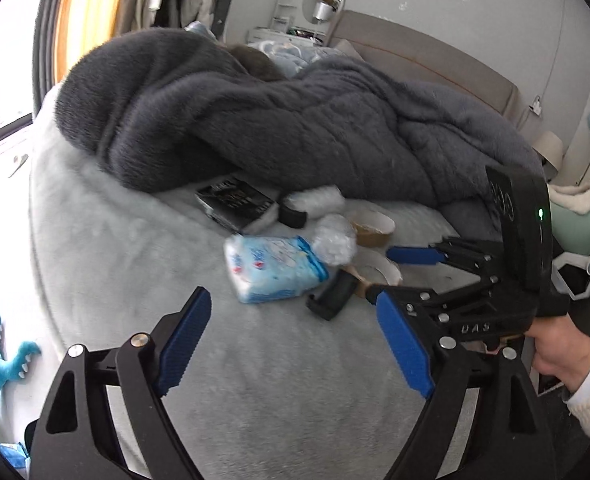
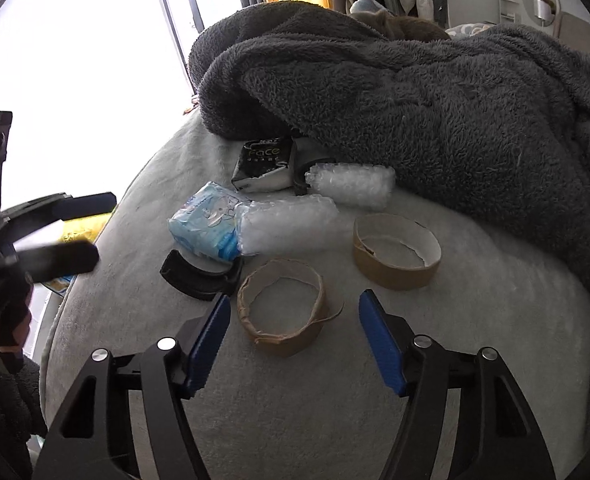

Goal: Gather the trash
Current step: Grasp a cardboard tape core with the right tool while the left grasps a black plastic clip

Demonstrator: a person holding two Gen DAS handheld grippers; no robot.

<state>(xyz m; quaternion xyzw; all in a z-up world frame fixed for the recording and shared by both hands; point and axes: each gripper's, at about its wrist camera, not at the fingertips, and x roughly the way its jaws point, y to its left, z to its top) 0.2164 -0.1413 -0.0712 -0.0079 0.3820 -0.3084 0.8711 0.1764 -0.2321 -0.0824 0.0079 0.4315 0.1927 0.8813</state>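
Note:
Trash lies on a pale grey bed cover (image 2: 335,400): two cardboard tape rings, one near (image 2: 283,308) and one farther right (image 2: 397,251), two bubble-wrap rolls (image 2: 287,228) (image 2: 351,186), a blue tissue pack (image 2: 205,226) (image 1: 273,270), a black curved plastic piece (image 2: 199,278) (image 1: 331,296) and a black "Face" box (image 2: 261,164) (image 1: 235,200). My right gripper (image 2: 295,344) is open and empty, just short of the near ring; it also shows in the left wrist view (image 1: 391,276). My left gripper (image 1: 295,344) is open and empty above bare cover, and blurred in the right wrist view (image 2: 91,228).
A dark grey fleece blanket (image 1: 255,120) is heaped behind the trash and partly covers the black box. A window (image 2: 95,60) is to the left. A blue plush toy (image 1: 3,360) lies beside the bed. A headboard (image 1: 415,52) and a shelf with a mirror (image 1: 323,0) stand at the back.

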